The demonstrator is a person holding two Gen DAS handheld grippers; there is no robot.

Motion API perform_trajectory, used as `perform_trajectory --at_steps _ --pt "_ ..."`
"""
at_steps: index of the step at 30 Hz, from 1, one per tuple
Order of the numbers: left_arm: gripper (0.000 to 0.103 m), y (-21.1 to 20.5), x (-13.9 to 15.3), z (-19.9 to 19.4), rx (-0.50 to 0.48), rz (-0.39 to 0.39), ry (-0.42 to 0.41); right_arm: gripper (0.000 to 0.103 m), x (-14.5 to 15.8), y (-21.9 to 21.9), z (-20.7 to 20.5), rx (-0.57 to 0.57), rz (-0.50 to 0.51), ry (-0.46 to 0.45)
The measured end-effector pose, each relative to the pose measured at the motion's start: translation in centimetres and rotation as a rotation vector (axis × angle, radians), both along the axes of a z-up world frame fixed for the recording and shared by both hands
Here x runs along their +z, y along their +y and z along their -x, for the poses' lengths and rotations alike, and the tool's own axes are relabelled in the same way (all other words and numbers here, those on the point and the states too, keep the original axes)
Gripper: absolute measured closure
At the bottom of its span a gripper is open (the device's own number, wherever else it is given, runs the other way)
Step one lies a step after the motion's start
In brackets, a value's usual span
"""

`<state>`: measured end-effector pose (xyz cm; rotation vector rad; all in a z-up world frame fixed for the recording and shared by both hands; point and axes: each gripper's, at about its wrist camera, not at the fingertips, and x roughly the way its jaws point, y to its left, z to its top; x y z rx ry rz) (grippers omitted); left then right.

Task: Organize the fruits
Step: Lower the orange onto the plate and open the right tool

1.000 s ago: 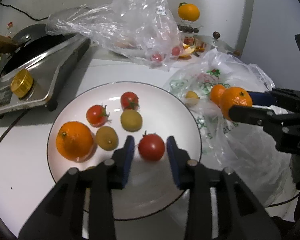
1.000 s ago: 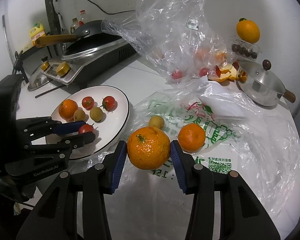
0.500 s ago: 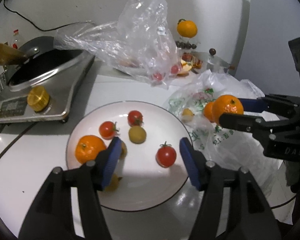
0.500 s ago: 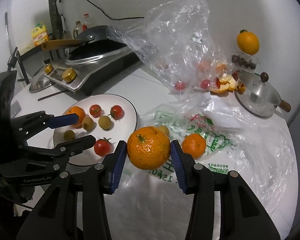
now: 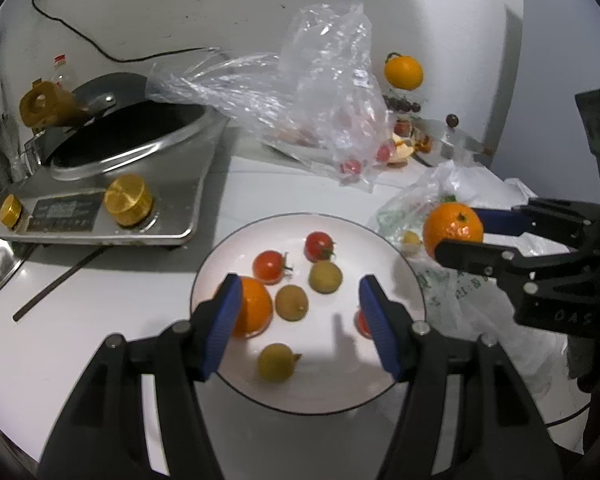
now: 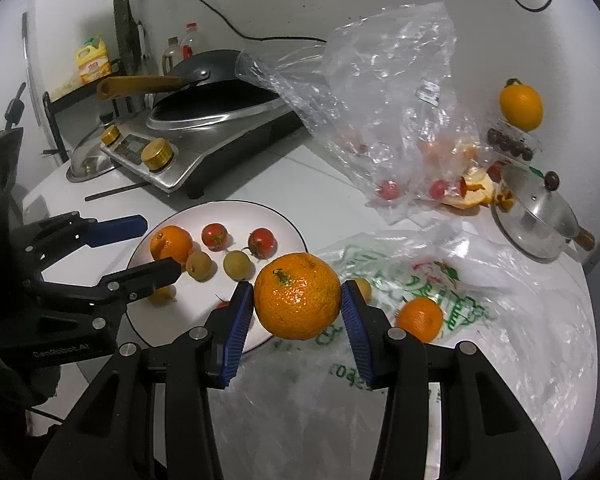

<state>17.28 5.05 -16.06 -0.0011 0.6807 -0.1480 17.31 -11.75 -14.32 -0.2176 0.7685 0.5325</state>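
Note:
A white plate (image 5: 400, 280) (image 6: 288, 224) holds an orange (image 5: 256, 308) (image 6: 171, 242), red tomatoes (image 5: 268, 266) (image 6: 214, 234) and several small yellow-green fruits (image 5: 325, 276) (image 6: 238, 264). My left gripper (image 5: 300, 324) (image 6: 152, 244) is open and empty, raised above the plate. My right gripper (image 6: 298, 304) (image 5: 460, 232) is shut on a large orange (image 6: 297, 295) (image 5: 452, 229) and holds it in the air beside the plate's right edge. Another orange (image 6: 419, 318) and a small yellow fruit (image 5: 411, 238) lie on a printed plastic bag (image 6: 440, 280).
An induction cooker with a wok (image 5: 112, 176) (image 6: 204, 120) stands at the back left. A crumpled clear bag (image 5: 320, 92) (image 6: 380, 92) with tomatoes lies behind the plate. A small steel pot (image 6: 536, 216), orange peel (image 6: 474, 192) and an orange (image 6: 521, 106) stand at the back right.
My left gripper has let go of a tomato, opened wide and drawn back up from the plate. My right gripper has carried the large orange up and left toward the plate.

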Motion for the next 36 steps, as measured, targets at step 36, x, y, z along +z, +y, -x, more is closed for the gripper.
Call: perform_trajectory --at_steps 36 --pt "0.041 3.8 -1.4 -1.0 0.071 0.024 0.018 0.055 -4.3 4.9 -4.4 0.029 0.051 0.105"
